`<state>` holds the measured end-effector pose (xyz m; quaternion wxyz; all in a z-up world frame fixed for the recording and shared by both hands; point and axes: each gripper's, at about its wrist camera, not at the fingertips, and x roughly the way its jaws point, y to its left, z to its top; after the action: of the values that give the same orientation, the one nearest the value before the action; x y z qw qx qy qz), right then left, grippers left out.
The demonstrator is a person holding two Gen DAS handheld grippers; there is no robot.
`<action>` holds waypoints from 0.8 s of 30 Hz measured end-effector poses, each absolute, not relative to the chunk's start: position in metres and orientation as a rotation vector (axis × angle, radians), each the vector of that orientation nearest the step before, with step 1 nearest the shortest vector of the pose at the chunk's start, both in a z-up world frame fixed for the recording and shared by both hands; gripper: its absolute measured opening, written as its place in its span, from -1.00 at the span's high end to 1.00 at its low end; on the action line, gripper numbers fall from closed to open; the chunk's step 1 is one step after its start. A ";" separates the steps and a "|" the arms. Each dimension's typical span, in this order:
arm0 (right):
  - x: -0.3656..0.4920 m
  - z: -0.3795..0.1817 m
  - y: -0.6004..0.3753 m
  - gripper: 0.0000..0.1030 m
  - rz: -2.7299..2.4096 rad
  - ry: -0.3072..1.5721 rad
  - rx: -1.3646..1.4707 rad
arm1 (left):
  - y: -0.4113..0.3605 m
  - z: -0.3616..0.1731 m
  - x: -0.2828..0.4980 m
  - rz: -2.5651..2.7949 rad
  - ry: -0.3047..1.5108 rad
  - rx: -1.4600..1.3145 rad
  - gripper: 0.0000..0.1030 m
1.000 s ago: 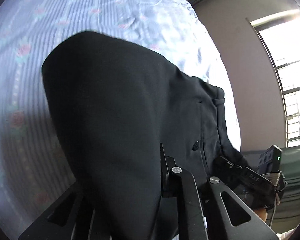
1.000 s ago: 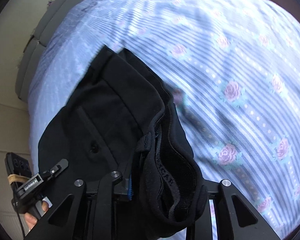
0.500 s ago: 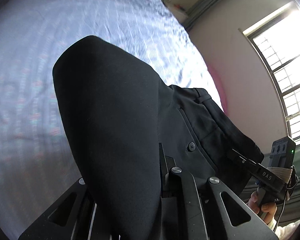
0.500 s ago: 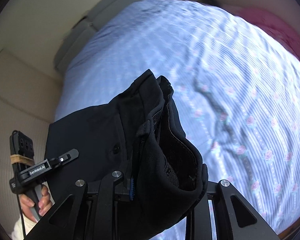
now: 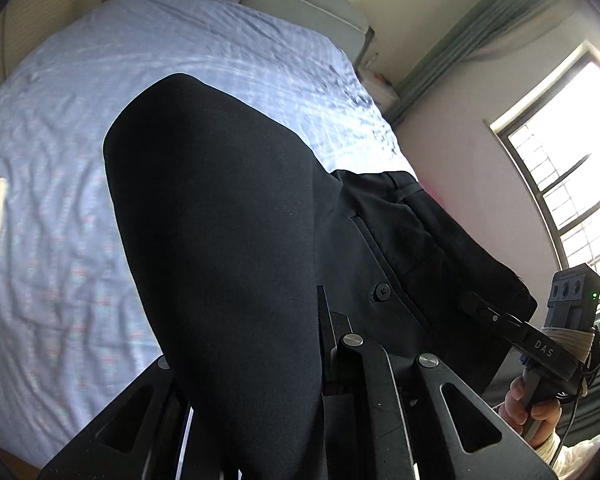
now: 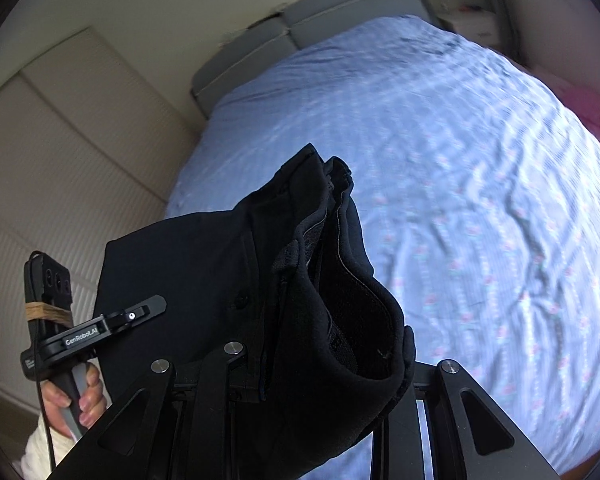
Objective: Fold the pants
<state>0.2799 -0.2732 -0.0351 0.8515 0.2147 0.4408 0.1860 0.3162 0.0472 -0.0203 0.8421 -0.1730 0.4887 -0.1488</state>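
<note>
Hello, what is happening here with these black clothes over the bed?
A person is holding black pants up above a bed with a blue striped sheet. The left tool is clamped on one part of the fabric, the right tool on the waistband end. The pants hang between the two and are not yet folded.

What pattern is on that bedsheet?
The bedsheet is pale blue, striped, with small pink flowers; clearest in the right wrist view.

Black pants (image 5: 228, 240) hang bunched above the bed, waistband button showing.
</note>
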 end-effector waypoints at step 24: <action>0.260 -0.046 0.121 0.49 0.546 1.043 0.336 | 0.440 -0.039 0.278 -0.172 1.142 -0.327 0.73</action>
<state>0.2597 0.1214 -0.0456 0.8184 0.1577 0.4895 0.2564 0.2781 0.4396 -0.0395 0.8254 -0.1536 0.5372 -0.0810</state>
